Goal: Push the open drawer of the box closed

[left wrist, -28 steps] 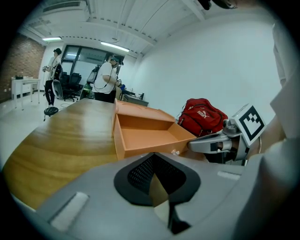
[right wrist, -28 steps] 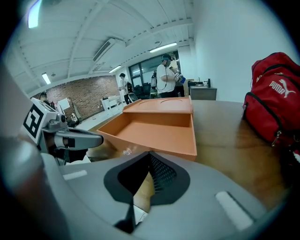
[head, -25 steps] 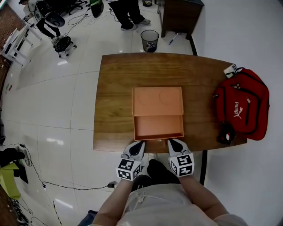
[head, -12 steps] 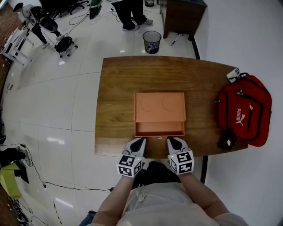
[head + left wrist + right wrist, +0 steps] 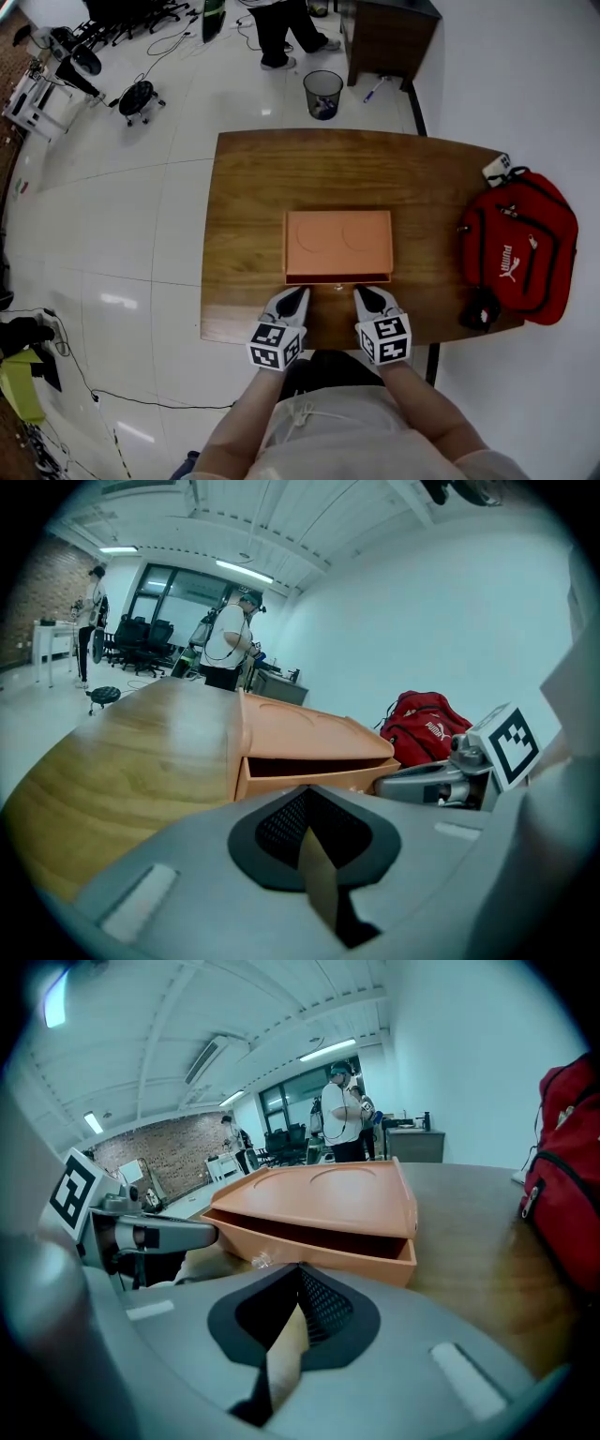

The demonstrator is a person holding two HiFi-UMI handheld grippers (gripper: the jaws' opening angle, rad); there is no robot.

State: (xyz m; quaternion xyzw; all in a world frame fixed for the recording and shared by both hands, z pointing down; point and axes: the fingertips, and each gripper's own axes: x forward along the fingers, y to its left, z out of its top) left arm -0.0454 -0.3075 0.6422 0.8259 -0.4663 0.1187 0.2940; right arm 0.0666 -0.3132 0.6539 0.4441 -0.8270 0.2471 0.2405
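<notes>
My left claw and right claw, both pinched together and empty, face the drawer; uneven pushing could jam it or slide the box.

The only readable word is the brand name PUMA. It is printed in white capitals on the front of the red bag, which lies on the worktop to the right of the box. In the head view the letters run sideways along the bag. In the left gripper view the same white PUMA shows on the bag, beyond the right end of the box. On the near side of the box, the left tool and the right tool each carry a marker cube. The faces of these cubes show black-and-white square code patterns rather than letters or numbers.
</notes>
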